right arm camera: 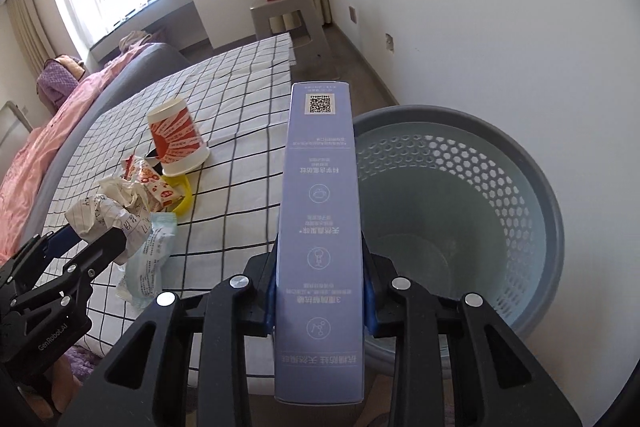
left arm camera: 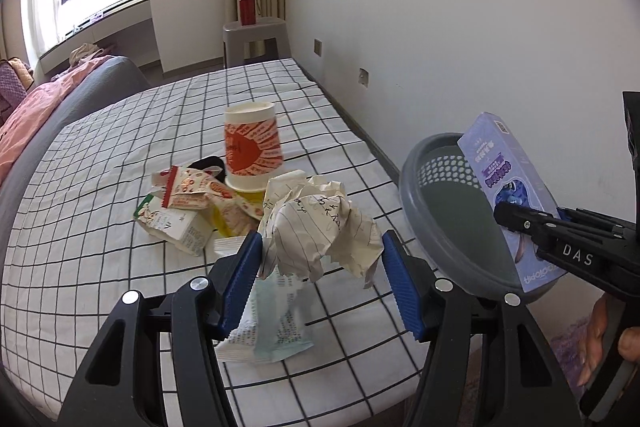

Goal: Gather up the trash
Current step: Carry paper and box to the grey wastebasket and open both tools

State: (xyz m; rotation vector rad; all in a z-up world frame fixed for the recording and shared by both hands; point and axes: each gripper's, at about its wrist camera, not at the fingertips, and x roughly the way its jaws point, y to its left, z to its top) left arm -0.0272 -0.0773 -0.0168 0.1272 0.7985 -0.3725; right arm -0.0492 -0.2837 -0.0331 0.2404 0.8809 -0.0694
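The right gripper (right arm camera: 320,303) clamped the purple box (right arm camera: 320,227) — long axis pointing ahead to 12 o'clock, wastebasket (right arm camera: 536,163) at 2 o'clock — while the left gripper's (left arm camera: 322,267) jaws stood open around crumpled paper (left arm camera: 320,227) above the bed (left arm camera: 100,187).

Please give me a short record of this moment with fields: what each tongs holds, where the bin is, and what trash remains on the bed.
left tongs: open around crumpled paper, pads not clearly pressing
right tongs: shut on purple box
bin: grey perforated basket beside the bed, nothing visible inside
box position: near the bin rim, not yet dropped
remaining on bed: paper cup upside down, snack wrappers, pale green packet
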